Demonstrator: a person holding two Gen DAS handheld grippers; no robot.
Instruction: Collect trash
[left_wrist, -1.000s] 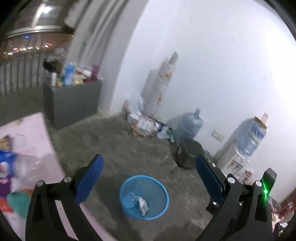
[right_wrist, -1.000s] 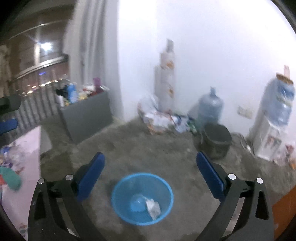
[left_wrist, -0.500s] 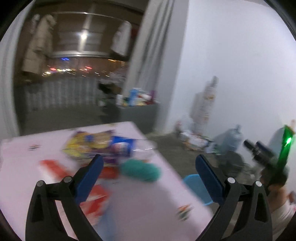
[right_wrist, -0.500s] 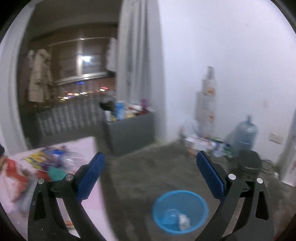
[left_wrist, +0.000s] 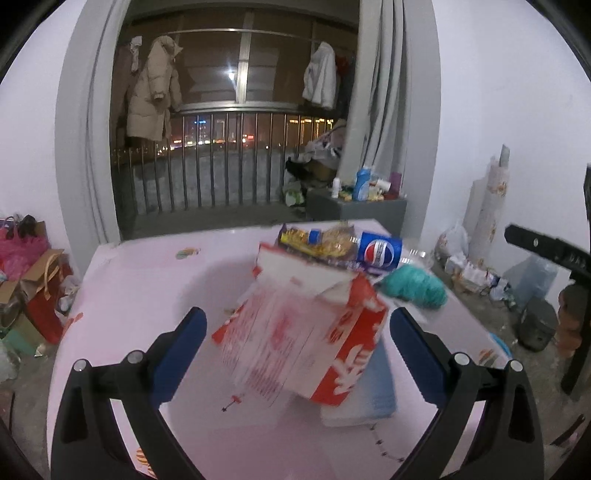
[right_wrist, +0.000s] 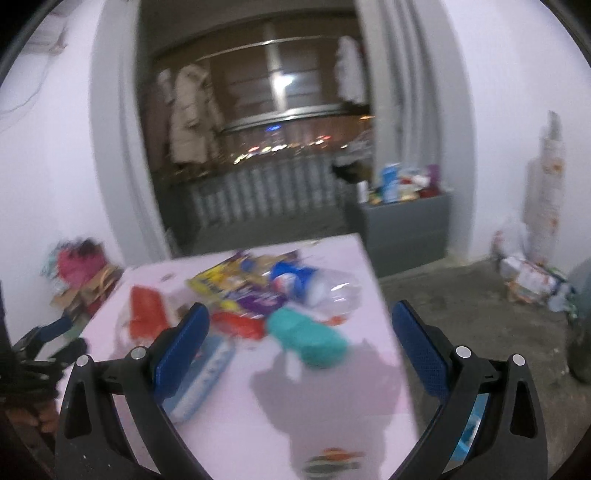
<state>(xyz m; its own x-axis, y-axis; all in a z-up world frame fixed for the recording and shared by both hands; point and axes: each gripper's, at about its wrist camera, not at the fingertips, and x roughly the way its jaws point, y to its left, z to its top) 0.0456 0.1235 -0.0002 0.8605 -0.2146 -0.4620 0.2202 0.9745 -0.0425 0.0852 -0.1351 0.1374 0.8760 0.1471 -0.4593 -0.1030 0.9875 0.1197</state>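
1. The pink table (left_wrist: 140, 280) is filling most of both views, with the trash heaped toward its far right corner; the step in hand, as I judge it, is choosing the next piece to pick, with nothing being carried.
2. The red and white carton (left_wrist: 306, 332) is lying tilted right in front of the left gripper (left_wrist: 295, 347); its jaws are standing wide apart on either side of it, not touching; the next move is calling for a push forward and a squeeze across the carton's sides.
3. The right gripper (right_wrist: 299, 347) is likewise spread wide and empty; it is hovering near the teal bundle (right_wrist: 308, 338) and the crushed plastic bottle (right_wrist: 314, 286).
4. The snack wrappers (left_wrist: 321, 240) are sitting at the far edge; the bundle is lying close to the right edge, so a careless nudge is likely sending it to the floor.
5. The near and left parts of the table are offering bare room for approaching.
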